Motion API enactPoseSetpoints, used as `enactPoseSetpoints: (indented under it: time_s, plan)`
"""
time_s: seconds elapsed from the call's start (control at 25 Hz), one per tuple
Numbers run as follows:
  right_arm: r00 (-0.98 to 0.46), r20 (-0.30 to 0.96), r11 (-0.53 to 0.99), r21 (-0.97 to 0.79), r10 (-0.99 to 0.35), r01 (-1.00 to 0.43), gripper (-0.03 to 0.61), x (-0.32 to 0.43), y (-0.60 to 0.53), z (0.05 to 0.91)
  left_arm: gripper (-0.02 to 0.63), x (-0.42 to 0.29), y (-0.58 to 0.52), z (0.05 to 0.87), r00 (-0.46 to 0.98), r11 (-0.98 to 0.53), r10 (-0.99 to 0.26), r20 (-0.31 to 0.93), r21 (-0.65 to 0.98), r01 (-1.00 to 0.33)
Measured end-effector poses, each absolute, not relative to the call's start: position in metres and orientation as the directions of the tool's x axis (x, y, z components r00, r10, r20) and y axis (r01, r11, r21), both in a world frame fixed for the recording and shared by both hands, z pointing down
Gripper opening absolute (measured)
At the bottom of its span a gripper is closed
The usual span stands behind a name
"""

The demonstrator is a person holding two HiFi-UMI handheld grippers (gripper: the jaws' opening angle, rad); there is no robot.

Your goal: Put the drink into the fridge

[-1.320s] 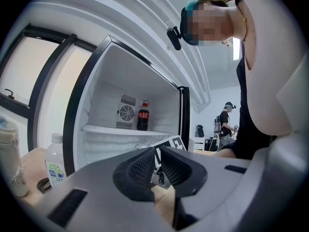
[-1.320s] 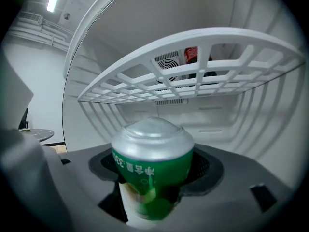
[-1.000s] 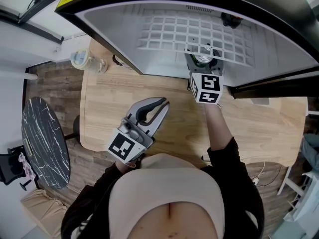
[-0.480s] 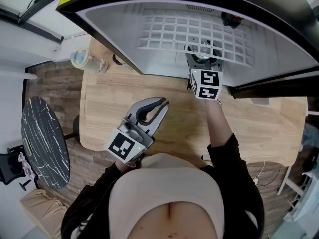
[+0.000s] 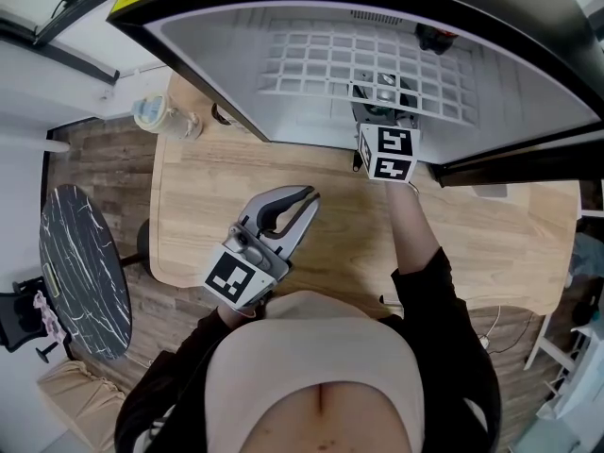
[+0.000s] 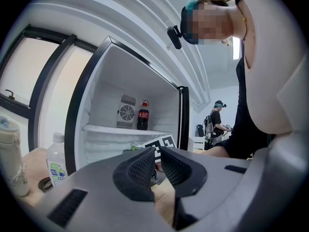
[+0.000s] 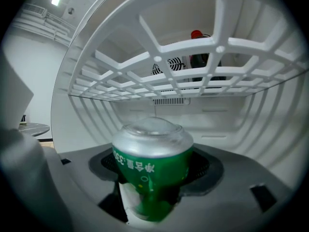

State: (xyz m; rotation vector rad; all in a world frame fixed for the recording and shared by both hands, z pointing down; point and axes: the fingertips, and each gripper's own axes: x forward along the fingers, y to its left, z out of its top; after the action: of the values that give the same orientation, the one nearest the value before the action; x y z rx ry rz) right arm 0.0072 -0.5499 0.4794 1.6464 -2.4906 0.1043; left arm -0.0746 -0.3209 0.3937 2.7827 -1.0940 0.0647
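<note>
right gripper (image 7: 155,174) clamped on green can (image 7: 150,151), low inside fridge (image 7: 87,115), under wire shelf (image 7: 193,50), likely to clear it. left gripper (image 6: 155,167) nearly closed, empty, idle above wooden table (image 5: 472,243).

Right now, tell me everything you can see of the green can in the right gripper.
The green can looks like metal: a glossy green body with white print that reads upside down in the right gripper view, and a bare silver domed end uppermost. No dents show. It stands upright between the fingers of the right gripper, which are shut on its sides. It is inside the open fridge, below the white grid shelf. Whether its lower end rests on anything is hidden.
</note>
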Motion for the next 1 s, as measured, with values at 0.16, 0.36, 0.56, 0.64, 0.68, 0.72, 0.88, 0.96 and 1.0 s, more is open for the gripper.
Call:
enactPoseSetpoints:
  time_s: [0.16,0.36,0.56,0.64,0.68,0.72,0.88,0.96,1.0]
  plan:
    - [-0.384,0.161,0.393,0.028,-0.909,-0.919,0.345,0.008,-0.552,0.479,0.041,-0.074,-0.32,0.393,0.734,-0.724,-0.672,0.095,0.123,-0.679]
    - [-0.38,0.16,0.389,0.027,-0.911,-0.921,0.345,0.008,-0.556,0.479,0.041,-0.075,-0.319,0.393,0.734,-0.725,-0.672,0.096,0.121,-0.679]
    - [-0.388,0.155,0.396,0.025,-0.909,-0.918,0.345,0.008,-0.559,0.479,0.041,-0.075,-0.318,0.392,0.732,-0.722,-0.675,0.092,0.125,-0.681]
    - [-0.384,0.154,0.392,0.025,-0.91,-0.92,0.345,0.008,-0.561,0.479,0.041,-0.075,-0.318,0.392,0.732,-0.721,-0.675,0.093,0.123,-0.681]
    - [-0.381,0.154,0.389,0.025,-0.912,-0.921,0.345,0.009,-0.562,0.479,0.041,-0.075,-0.318,0.392,0.731,-0.721,-0.676,0.093,0.124,-0.682]
    - [-0.379,0.154,0.387,0.025,-0.912,-0.922,0.345,0.009,-0.562,0.479,0.041,-0.076,-0.317,0.392,0.73,-0.719,-0.677,0.093,0.125,-0.683]
    - [-0.375,0.154,0.383,0.023,-0.914,-0.923,0.345,0.008,-0.564,0.479,0.041,-0.076,-0.317,0.391,0.727,-0.716,-0.681,0.092,0.123,-0.687]
    - [-0.372,0.156,0.379,0.022,-0.915,-0.925,0.345,0.009,-0.566,0.479,0.04,-0.076,-0.316,0.392,0.727,-0.717,-0.681,0.093,0.122,-0.687]
    - [-0.37,0.156,0.377,0.021,-0.916,-0.926,0.345,0.009,-0.567,0.48,0.04,-0.076,-0.316,0.392,0.727,-0.717,-0.681,0.094,0.121,-0.687]
